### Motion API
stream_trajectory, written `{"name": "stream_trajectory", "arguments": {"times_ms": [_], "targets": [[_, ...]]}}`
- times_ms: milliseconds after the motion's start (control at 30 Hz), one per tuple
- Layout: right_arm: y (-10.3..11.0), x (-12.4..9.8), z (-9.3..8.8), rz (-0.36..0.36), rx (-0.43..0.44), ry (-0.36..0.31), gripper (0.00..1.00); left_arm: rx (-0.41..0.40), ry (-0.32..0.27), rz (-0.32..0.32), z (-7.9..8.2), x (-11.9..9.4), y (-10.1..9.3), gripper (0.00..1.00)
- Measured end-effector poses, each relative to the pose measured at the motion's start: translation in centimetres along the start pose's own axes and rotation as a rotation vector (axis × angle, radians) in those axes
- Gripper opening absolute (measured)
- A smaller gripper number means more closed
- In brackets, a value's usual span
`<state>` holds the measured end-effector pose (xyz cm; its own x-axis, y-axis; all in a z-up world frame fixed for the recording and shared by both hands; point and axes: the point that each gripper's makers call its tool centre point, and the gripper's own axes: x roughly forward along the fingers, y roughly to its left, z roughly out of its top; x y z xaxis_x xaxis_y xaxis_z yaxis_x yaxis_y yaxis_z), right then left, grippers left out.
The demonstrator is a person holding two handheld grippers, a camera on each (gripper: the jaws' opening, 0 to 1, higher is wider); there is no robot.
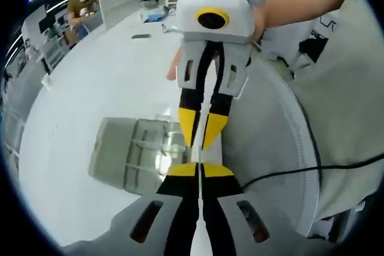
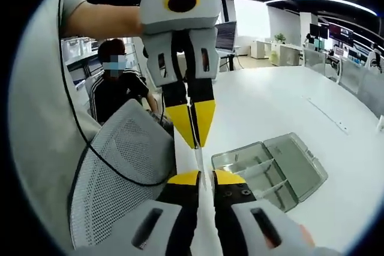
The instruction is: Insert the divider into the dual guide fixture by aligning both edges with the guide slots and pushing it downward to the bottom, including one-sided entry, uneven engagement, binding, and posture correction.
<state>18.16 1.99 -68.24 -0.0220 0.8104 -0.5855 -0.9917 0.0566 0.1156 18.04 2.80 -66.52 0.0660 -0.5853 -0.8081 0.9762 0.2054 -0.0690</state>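
Observation:
A thin clear divider [image 1: 201, 155] [image 2: 200, 163] shows edge-on, held in the air between both grippers. In the left gripper view my left gripper [image 1: 200, 170] rises from the bottom, shut on the near edge. My right gripper [image 1: 200, 142] comes down from the top, shut on the far edge. In the right gripper view the right gripper [image 2: 206, 178] is at the bottom and the left gripper [image 2: 195, 141] hangs from above. The clear plastic guide fixture [image 1: 114, 154] [image 2: 300, 169], with its inner slots, lies on the white table below and to one side of the divider.
A grey mesh chair back [image 1: 273, 142] [image 2: 123, 154] stands close beside the grippers, with a black cable [image 1: 300, 169] across it. The person's grey shirt [image 1: 348, 88] is right behind. Another person [image 2: 117, 88] sits further back. The round white table [image 1: 90, 88] stretches away.

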Motion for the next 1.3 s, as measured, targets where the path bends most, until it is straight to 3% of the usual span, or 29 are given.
{"name": "stream_trajectory", "arguments": {"times_ms": [233, 633, 1067, 1300], "targets": [[-0.2, -0.3, 0.3, -0.012, -0.001, -0.013, 0.1, 0.026, 0.042, 0.002, -0.5, -0.1, 0.2, 0.0], [-0.6, -0.9, 0.1, -0.046, -0.002, -0.009, 0.21, 0.045, 0.159, 0.048, -1.6, -0.6, 2.6, 0.0], [-0.9, -1.9, 0.0, -0.071, -0.009, -0.007, 0.24, 0.039, 0.287, 0.071, -3.1, -0.3, 4.2, 0.0], [-0.9, -2.2, -0.2, -0.076, -0.014, -0.002, 0.24, 0.04, 0.327, 0.082, -3.4, -0.1, 5.1, 0.0]]}}
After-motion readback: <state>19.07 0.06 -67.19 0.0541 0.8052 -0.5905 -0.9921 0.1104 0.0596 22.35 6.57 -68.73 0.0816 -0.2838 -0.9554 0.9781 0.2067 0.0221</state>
